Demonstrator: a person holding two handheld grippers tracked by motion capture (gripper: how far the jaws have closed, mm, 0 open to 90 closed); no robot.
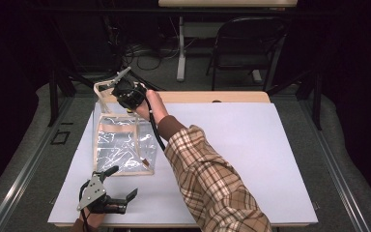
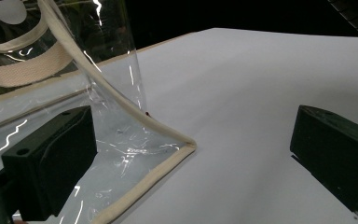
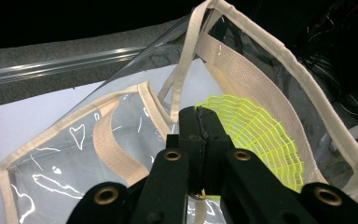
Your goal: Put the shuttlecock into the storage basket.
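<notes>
A clear plastic tote bag (image 1: 121,140) with cream trim and webbing handles stands on the left half of the white table (image 1: 251,145). My right gripper (image 1: 128,94) is at the bag's far top rim, with a plaid-sleeved arm (image 1: 207,179) reaching across to it. In the right gripper view its jaws (image 3: 199,114) are shut, pinching the edge of a neon yellow mesh piece (image 3: 256,135) at the bag's (image 3: 74,154) mouth. My left gripper (image 1: 124,181) rests low by the near left table edge, open. The bag's near bottom corner (image 2: 186,144) lies between its wide jaws (image 2: 191,126), untouched.
The bag takes up the table's left part; white surface stretches to the right. Beyond the far wooden edge (image 1: 212,96) are a folding chair (image 1: 244,43), a white desk leg (image 1: 181,48) and floor cables (image 1: 145,55). Metal rails run along both sides.
</notes>
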